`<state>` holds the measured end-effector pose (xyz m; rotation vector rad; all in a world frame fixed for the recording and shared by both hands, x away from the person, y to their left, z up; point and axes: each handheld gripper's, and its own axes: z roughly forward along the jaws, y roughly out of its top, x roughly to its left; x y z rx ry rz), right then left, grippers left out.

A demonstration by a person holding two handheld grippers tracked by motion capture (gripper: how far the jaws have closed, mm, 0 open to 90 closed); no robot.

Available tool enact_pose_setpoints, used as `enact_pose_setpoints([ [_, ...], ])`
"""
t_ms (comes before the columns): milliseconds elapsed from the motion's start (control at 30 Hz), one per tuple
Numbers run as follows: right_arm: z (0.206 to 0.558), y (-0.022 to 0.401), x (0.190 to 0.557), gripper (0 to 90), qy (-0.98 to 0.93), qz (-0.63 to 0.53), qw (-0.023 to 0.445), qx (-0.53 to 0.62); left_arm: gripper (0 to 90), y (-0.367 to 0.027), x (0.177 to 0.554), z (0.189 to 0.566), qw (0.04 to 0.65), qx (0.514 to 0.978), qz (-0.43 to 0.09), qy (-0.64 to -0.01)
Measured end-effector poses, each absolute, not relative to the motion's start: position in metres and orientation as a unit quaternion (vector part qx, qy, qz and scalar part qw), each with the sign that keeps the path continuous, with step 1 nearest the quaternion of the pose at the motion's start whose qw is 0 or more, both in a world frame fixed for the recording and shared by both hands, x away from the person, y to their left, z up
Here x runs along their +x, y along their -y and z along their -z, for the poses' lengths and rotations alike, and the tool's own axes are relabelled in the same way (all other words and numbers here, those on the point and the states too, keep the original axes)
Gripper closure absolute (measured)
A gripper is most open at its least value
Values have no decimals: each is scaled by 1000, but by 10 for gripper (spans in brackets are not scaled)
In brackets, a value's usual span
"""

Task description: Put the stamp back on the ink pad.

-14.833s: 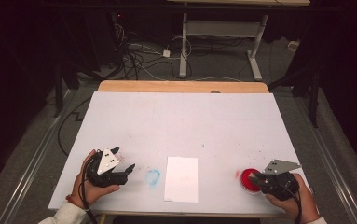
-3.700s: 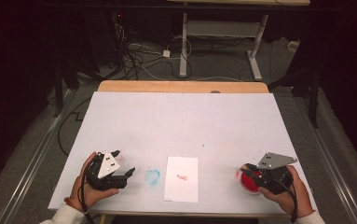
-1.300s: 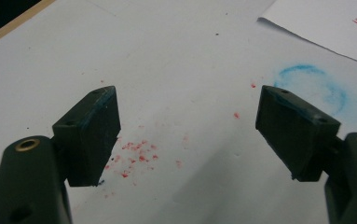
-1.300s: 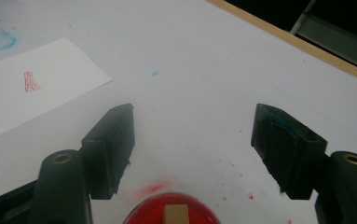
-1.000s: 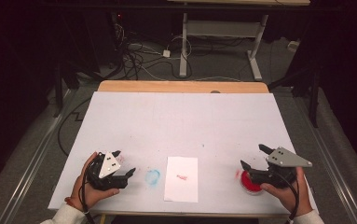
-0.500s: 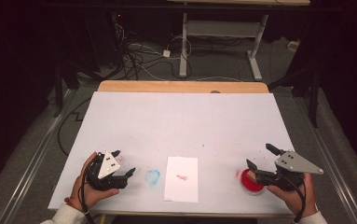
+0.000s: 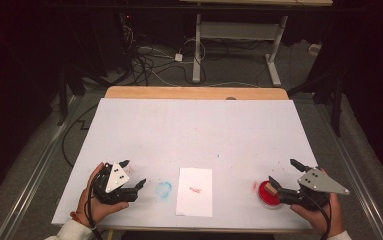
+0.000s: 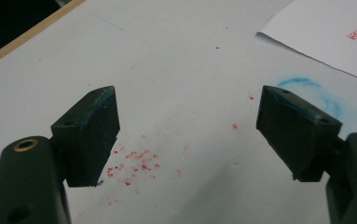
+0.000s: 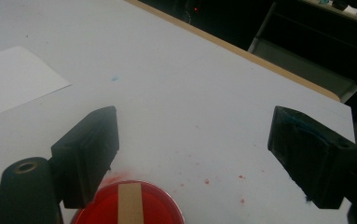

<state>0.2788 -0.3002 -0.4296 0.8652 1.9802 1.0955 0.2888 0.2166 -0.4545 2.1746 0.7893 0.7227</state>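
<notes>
A round red ink pad (image 7: 269,193) sat near the table's (image 7: 204,130) front right edge, a wooden stamp (image 9: 129,203) lying across its ink. The right gripper (image 7: 285,176) hovered just behind it, jaws spread and empty. The left gripper (image 7: 131,173), likewise spread, rested front left beside a blue ring stain (image 7: 163,190). The left gripper view revealed red ink specks (image 8: 136,165) between its jaws; the high view showed the stamped paper (image 7: 194,191) whole.

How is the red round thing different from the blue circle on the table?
The red round thing is a solid filled dish with a tan strip lying across it; the blue circle is just a faint smudged ring stained on the table. The red one sits right of the paper, just under the right gripper; the blue one lies left of the paper, near the left gripper. Both are round.
</notes>
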Motion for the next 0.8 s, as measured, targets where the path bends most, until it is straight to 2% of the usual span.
enact_pose_setpoints([
  [267,441,294,274,156,-771,-432,338,325,200,-211,286,456,347,844,-282,-296],
  [800,442,289,273,157,-772,-433,345,312,193,-216,282,456,350,841,-285,-298],
])
